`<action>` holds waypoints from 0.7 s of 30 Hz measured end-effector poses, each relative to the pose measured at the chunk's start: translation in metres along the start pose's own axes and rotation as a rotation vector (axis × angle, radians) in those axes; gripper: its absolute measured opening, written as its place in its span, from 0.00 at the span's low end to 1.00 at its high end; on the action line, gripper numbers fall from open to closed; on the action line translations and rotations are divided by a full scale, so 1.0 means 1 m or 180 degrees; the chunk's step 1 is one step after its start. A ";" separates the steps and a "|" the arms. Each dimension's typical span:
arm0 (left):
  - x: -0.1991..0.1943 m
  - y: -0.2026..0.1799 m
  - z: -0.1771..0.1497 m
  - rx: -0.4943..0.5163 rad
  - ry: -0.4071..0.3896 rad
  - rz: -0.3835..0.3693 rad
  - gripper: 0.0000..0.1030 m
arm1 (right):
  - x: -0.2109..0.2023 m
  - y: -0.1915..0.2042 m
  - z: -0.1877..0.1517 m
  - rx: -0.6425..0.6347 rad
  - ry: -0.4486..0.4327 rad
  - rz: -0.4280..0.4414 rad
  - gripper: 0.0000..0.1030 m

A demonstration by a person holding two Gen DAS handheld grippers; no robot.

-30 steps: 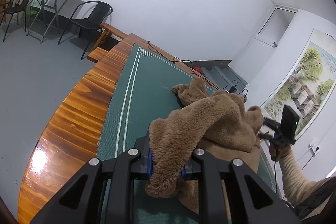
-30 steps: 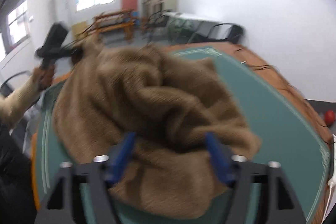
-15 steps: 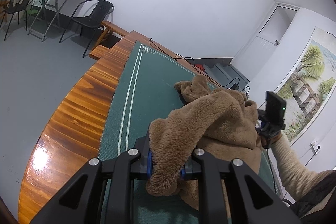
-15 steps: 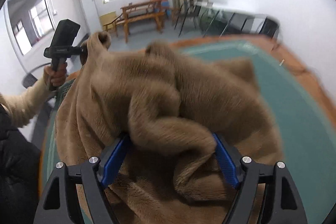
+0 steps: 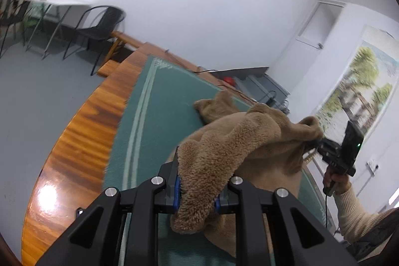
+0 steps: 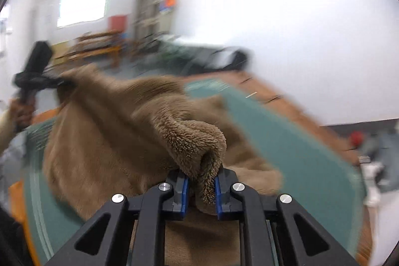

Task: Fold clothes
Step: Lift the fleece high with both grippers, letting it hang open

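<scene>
Covering the surface: one green mat (image 5: 159, 116) lay on the wooden surface (image 5: 74, 141), white walls around.
Room: two black chairs (image 5: 99, 26), one landscape painting (image 5: 356, 91).
Garment: one brown fleece garment (image 5: 232, 138) was lifted above the mat, stretched between both grippers.
Left gripper (image 5: 197, 193): jaws clamped on a fleece edge.
Right gripper (image 6: 200, 187): jaws narrow, pinching a fleece fold.

A glossy wooden surface (image 5: 74, 131) carries a green mat (image 5: 159, 101) with pale border stripes. On the mat lies a brown fleece garment (image 5: 271, 173), while black cables (image 5: 199, 71) run along the surface's far edge beyond the mat.
</scene>
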State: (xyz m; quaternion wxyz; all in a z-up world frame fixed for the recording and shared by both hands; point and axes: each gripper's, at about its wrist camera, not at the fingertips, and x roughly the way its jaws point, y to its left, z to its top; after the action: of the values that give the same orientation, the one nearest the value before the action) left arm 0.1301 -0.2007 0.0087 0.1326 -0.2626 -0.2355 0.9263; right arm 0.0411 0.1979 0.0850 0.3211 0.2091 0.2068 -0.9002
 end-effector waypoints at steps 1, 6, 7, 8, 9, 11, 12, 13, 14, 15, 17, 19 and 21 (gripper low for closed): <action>-0.003 -0.014 0.002 0.0105 -0.0031 -0.0045 0.20 | -0.015 0.002 0.003 0.0014 -0.0111 -0.0200 0.16; -0.019 -0.077 -0.002 0.0549 -0.0129 -0.0324 0.20 | -0.094 0.007 0.018 0.0232 -0.0677 -0.0971 0.16; -0.020 -0.090 -0.007 0.0632 -0.0113 -0.0400 0.20 | -0.110 0.005 0.019 0.0316 -0.0787 -0.1078 0.16; -0.022 -0.102 -0.013 0.0715 -0.0097 -0.0476 0.20 | -0.126 0.004 0.020 0.0382 -0.0903 -0.1204 0.16; -0.023 -0.114 -0.018 0.0797 -0.0081 -0.0552 0.20 | -0.141 0.005 0.021 0.0437 -0.1016 -0.1332 0.16; -0.025 -0.139 -0.028 0.0963 -0.0048 -0.0704 0.20 | -0.170 0.010 0.023 0.0499 -0.1251 -0.1604 0.16; -0.027 -0.151 -0.034 0.1046 -0.0032 -0.0780 0.20 | -0.186 0.015 0.024 0.0516 -0.1375 -0.1741 0.16; -0.028 -0.164 -0.039 0.1129 -0.0016 -0.0856 0.20 | -0.203 0.021 0.026 0.0517 -0.1511 -0.1886 0.16; -0.029 -0.176 -0.044 0.1211 0.0000 -0.0933 0.20 | -0.220 0.027 0.028 0.0511 -0.1669 -0.2034 0.16; -0.030 -0.189 -0.050 0.1294 0.0017 -0.1009 0.20 | -0.239 0.033 0.031 0.0505 -0.1836 -0.2172 0.16; -0.033 -0.213 -0.060 0.1459 0.0049 -0.1161 0.23 | -0.268 0.050 0.040 0.0475 -0.2087 -0.2380 0.16; -0.035 -0.238 -0.071 0.1624 0.0082 -0.1313 0.24 | -0.293 0.065 0.046 0.0426 -0.2277 -0.2529 0.16; -0.030 -0.257 -0.086 0.1760 0.0150 -0.1394 0.37 | -0.310 0.077 0.046 0.0386 -0.2389 -0.2613 0.16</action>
State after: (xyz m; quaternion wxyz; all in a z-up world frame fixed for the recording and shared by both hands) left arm 0.2337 0.0388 0.0867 0.3996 -0.1813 -0.0234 0.8983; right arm 0.3001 0.2726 0.2633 -0.0167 -0.2052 0.0905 -0.9744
